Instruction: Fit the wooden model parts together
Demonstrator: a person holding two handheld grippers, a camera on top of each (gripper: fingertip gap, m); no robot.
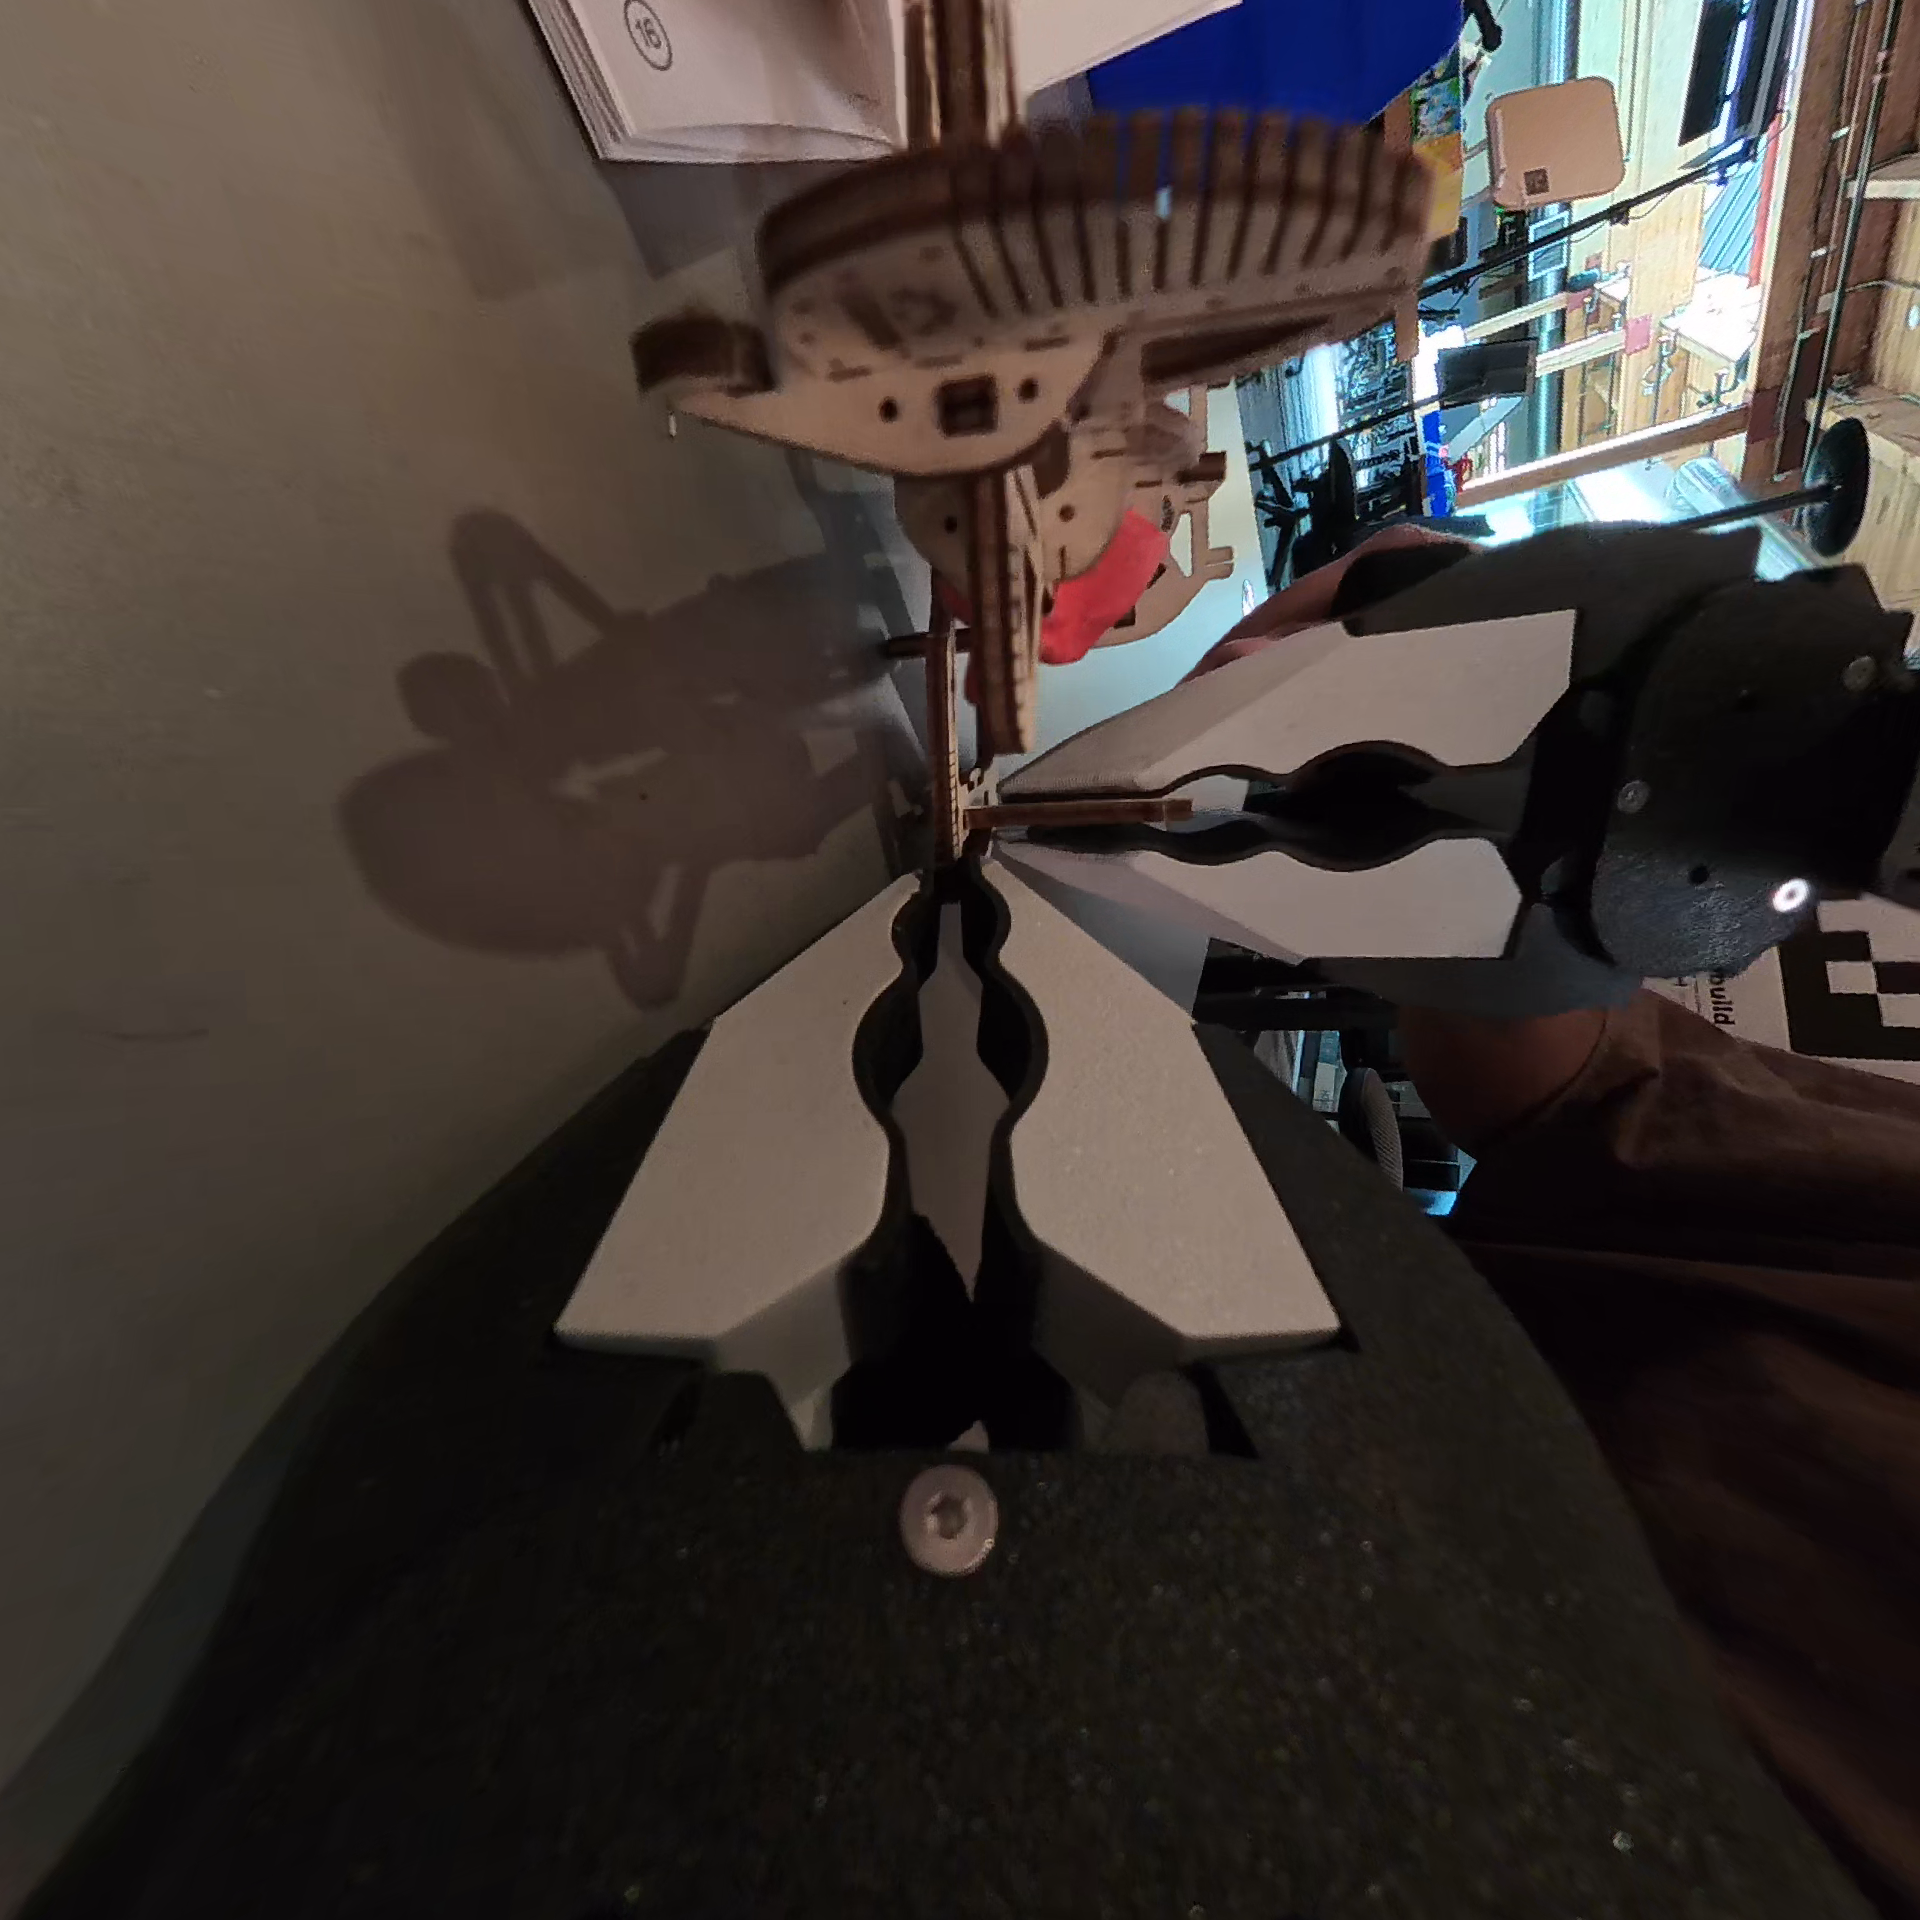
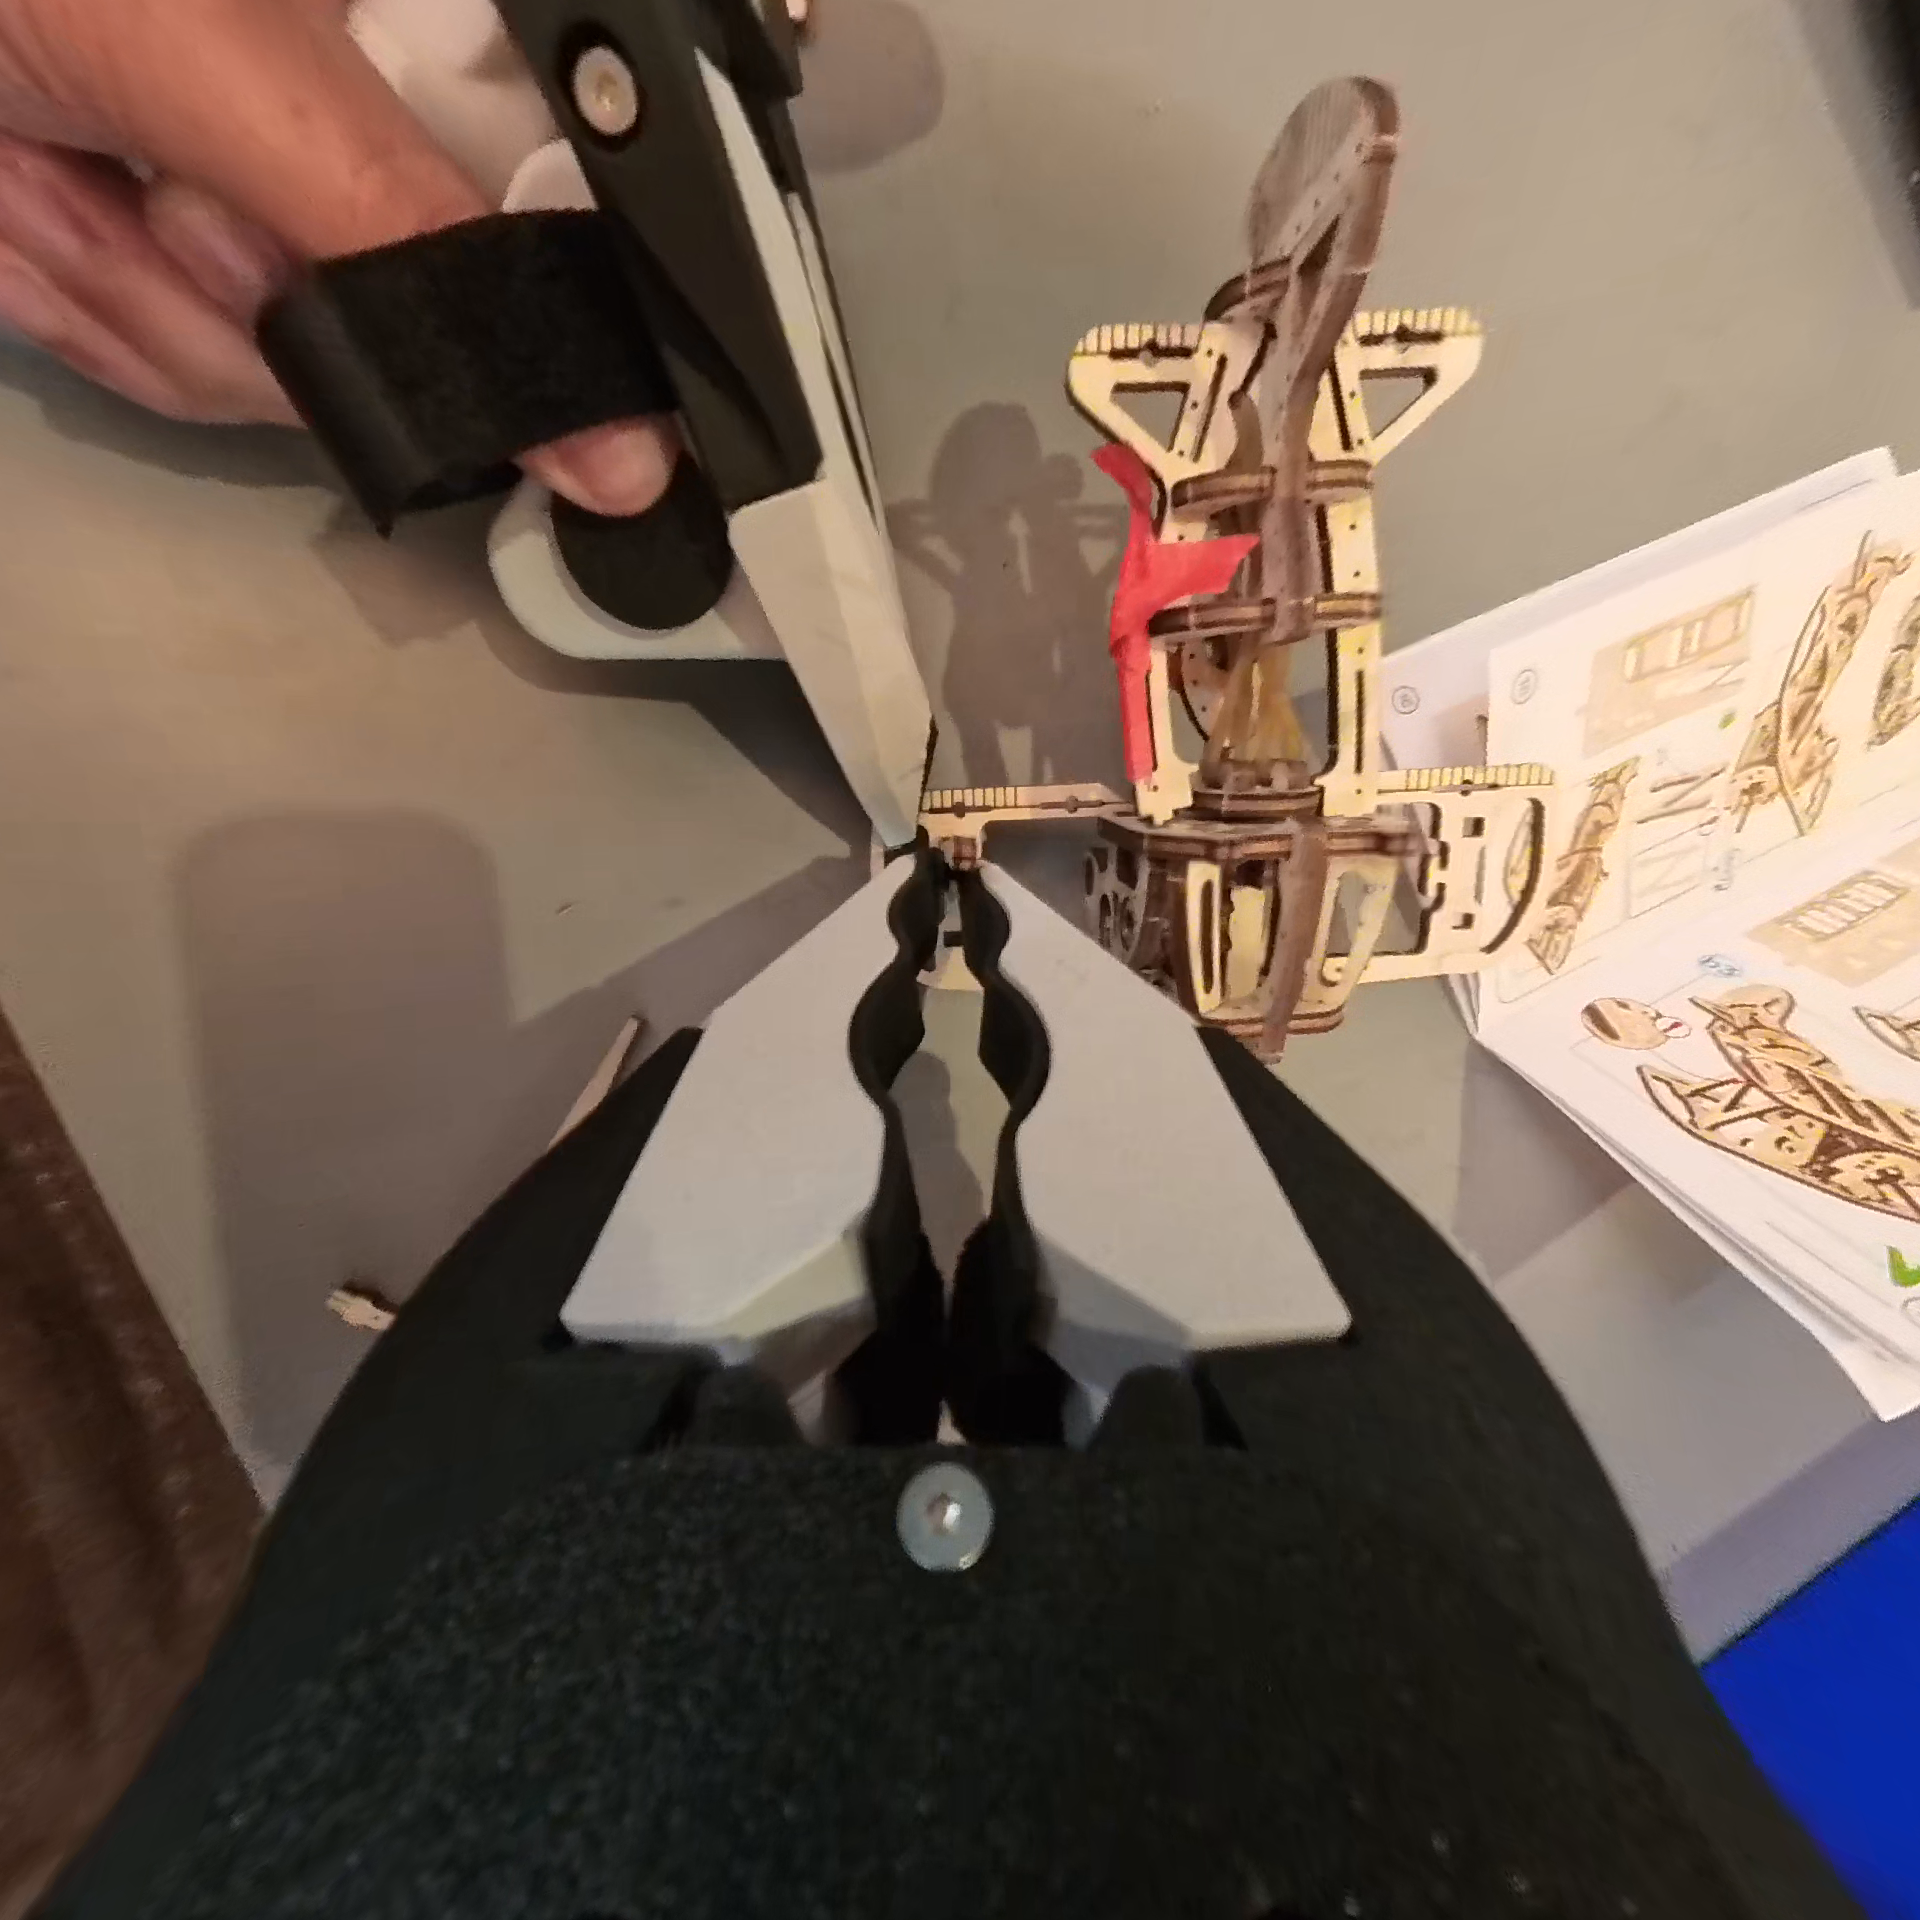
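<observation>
The wooden model (image 2: 1262, 717), a laser-cut frame with red tape (image 2: 1138, 613) on it, is held above the grey table. A thin toothed strip (image 2: 1013, 805) sticks out from its side. My left gripper (image 1: 948, 883) is shut on the end of that strip (image 1: 943, 717); in the right wrist view the left gripper (image 2: 906, 826) comes in from the upper left. My right gripper (image 2: 940, 878) is shut on a small flat wooden piece (image 1: 1081, 812). The piece's end touches the strip right by the left fingertips. The blurred model body (image 1: 1039, 291) fills the top of the left wrist view.
An open instruction booklet (image 2: 1683, 935) lies to the right of the model, by a blue surface (image 2: 1829, 1662). Small wooden scraps (image 2: 358, 1309) lie on the grey table (image 2: 312, 727). A person's hand (image 2: 208, 208) holds the left gripper. A room with desks shows beyond (image 1: 1662, 312). Only a small space, under 4 cm, lies between the two pairs of fingers.
</observation>
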